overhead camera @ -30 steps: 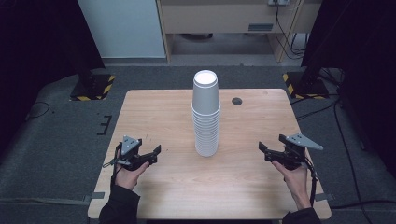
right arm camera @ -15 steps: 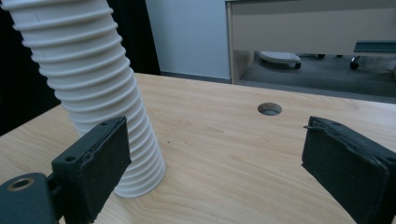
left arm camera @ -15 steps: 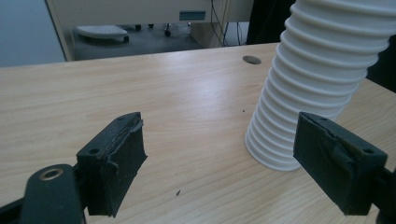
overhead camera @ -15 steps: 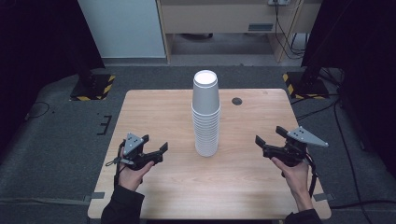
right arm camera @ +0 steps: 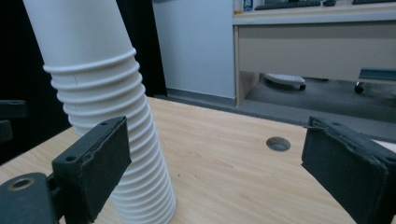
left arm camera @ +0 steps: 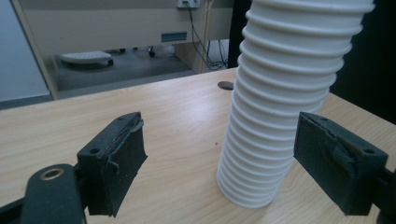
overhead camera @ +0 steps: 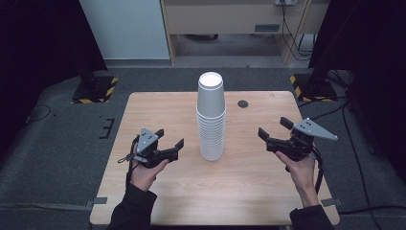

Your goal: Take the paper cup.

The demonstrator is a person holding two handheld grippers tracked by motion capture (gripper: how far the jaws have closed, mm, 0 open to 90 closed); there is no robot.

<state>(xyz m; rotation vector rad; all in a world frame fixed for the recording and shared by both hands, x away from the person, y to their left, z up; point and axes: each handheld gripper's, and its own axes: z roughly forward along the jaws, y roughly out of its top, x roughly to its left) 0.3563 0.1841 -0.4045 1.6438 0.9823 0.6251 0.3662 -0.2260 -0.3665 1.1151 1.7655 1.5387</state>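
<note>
Cup stack (overhead camera: 211, 117) stands upright mid-table, one tall nested column of white paper cups, mouths down. I'm flanking it: left gripper (overhead camera: 171, 143) on one side, right gripper (overhead camera: 274, 130) on the other, both aimed inward at the stack and well apart from it. Both held clear of the table (overhead camera: 158, 108).

Jaws on both are spread wide, nothing between them, pads bare. In the left gripper view the stack (left arm camera: 275, 107) sits off toward one pad; in the right gripper view the stack (right arm camera: 112, 107) is beside the other-side pad, partly behind it. No contact either side.

My read on the setup: symmetric approach so one claw can steady the column while the other lifts off the top cup. Tall stack, tips easily, so go in slow.

Surface: light wood tabletop, bare apart from the stack, a small round hole (overhead camera: 242, 103) near the far edge. Room: grey carpet, dark curtains both sides, a desk (overhead camera: 225, 14) and cables at the back, hazard-striped stand bases (overhead camera: 93, 90).
</note>
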